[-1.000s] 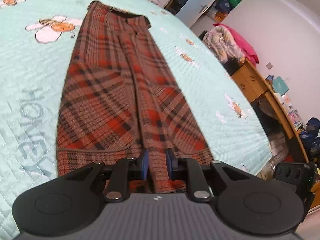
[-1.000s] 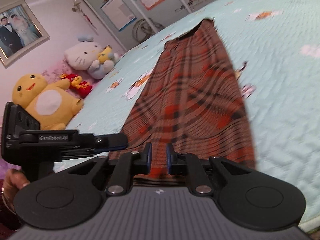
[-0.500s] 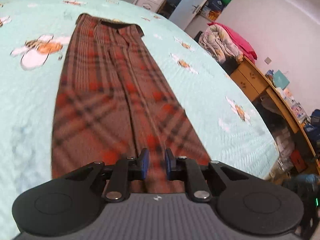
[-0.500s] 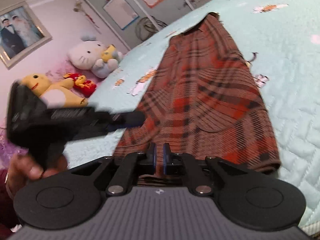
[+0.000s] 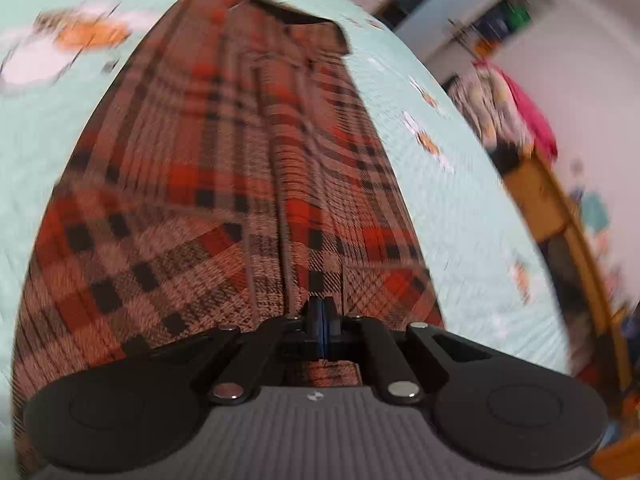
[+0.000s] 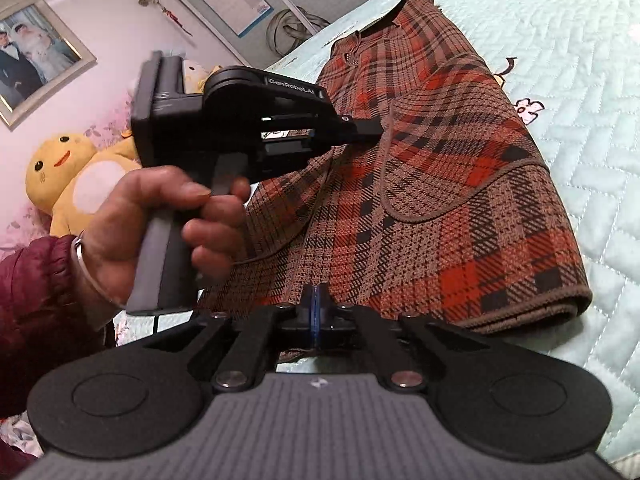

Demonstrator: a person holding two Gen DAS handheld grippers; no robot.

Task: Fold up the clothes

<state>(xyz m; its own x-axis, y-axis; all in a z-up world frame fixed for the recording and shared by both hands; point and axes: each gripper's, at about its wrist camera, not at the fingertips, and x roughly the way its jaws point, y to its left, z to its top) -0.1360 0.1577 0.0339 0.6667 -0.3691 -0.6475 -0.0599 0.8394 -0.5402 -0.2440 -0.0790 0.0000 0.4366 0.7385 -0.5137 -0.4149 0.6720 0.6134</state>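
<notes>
Both jaws are pressed together on the near hem of the trousers (image 6: 432,184): the right gripper (image 6: 315,312) bites the hem at its middle, the left gripper (image 6: 362,128) holds a lifted edge further in. In the left wrist view the left gripper (image 5: 320,316) is clamped on plaid cloth too. The trousers lie flat on the bed (image 6: 580,92), their long axis running straight away from both jaws to the waistband (image 5: 296,16) at the far end. Folding hem toward waistband looks likely. The bed offers free room on both sides; the near edge is close under the grippers
</notes>
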